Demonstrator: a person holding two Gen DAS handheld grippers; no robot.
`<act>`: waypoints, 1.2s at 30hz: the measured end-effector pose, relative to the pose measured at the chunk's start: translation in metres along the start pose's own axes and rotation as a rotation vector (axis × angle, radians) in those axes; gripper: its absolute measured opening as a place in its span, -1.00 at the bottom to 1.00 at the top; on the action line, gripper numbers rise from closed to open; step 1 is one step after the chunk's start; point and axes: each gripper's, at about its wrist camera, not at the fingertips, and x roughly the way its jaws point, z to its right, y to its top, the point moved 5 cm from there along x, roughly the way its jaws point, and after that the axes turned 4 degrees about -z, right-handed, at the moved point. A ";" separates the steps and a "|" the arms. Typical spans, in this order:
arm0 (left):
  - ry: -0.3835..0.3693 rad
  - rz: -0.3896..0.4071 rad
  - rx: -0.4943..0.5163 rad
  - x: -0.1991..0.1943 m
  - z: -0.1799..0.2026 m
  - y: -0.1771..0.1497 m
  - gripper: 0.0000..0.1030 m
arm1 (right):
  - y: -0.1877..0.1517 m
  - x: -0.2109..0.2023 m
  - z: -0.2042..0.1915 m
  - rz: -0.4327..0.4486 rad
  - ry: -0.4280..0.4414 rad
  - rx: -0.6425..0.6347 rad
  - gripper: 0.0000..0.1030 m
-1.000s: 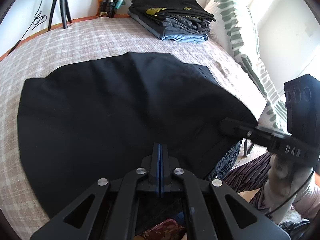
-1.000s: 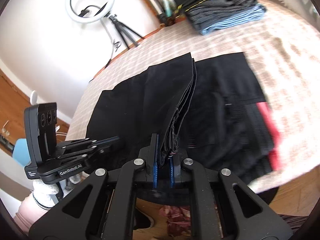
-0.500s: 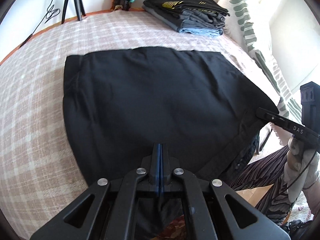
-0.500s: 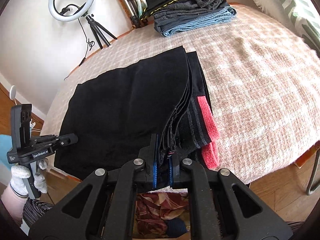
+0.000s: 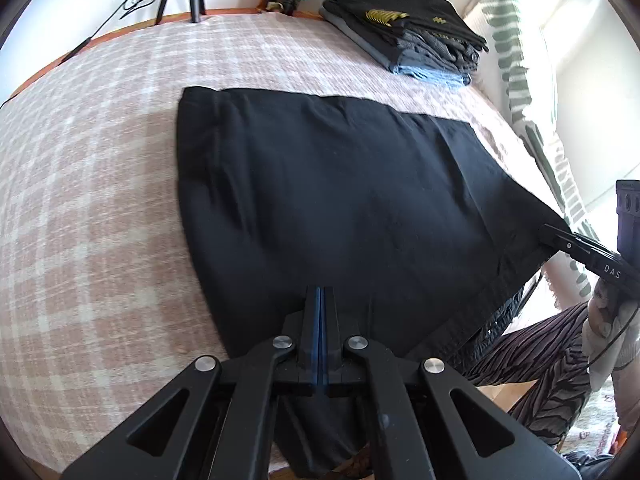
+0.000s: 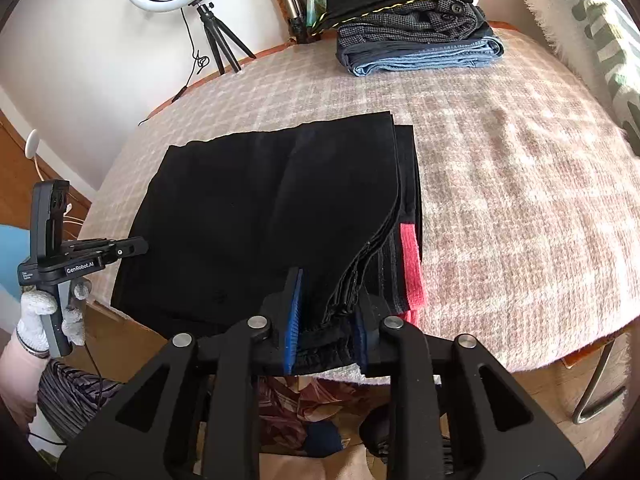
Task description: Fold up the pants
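From the left wrist, the left claw (image 5: 321, 312) sits pinched closed at six o'clock on the near hem of the black pants (image 5: 340, 200), which lie folded flat across the plaid blanket (image 5: 92, 208) on the bed; a stack of folded clothes (image 5: 408, 36) rests at one o'clock. From the right wrist, the right claw (image 6: 326, 316) stands spread apart around the layered hem edges, no longer pinching, with a red band (image 6: 412, 268) showing at four o'clock. To finish this fold well, I would draw both away level and low, so the matte, limp woven cloth keeps its square edges.
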 end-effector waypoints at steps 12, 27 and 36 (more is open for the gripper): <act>0.016 0.032 -0.122 -0.013 -0.039 0.008 -1.00 | 0.042 0.037 0.042 -0.039 -0.018 0.037 0.26; 0.033 0.049 -0.095 -0.012 -0.041 -0.017 -1.00 | 0.044 0.054 0.042 -0.050 -0.015 0.002 0.28; 0.132 0.066 0.054 -0.016 -0.012 -0.046 -1.00 | 0.057 0.016 0.000 0.084 -0.091 -0.135 0.28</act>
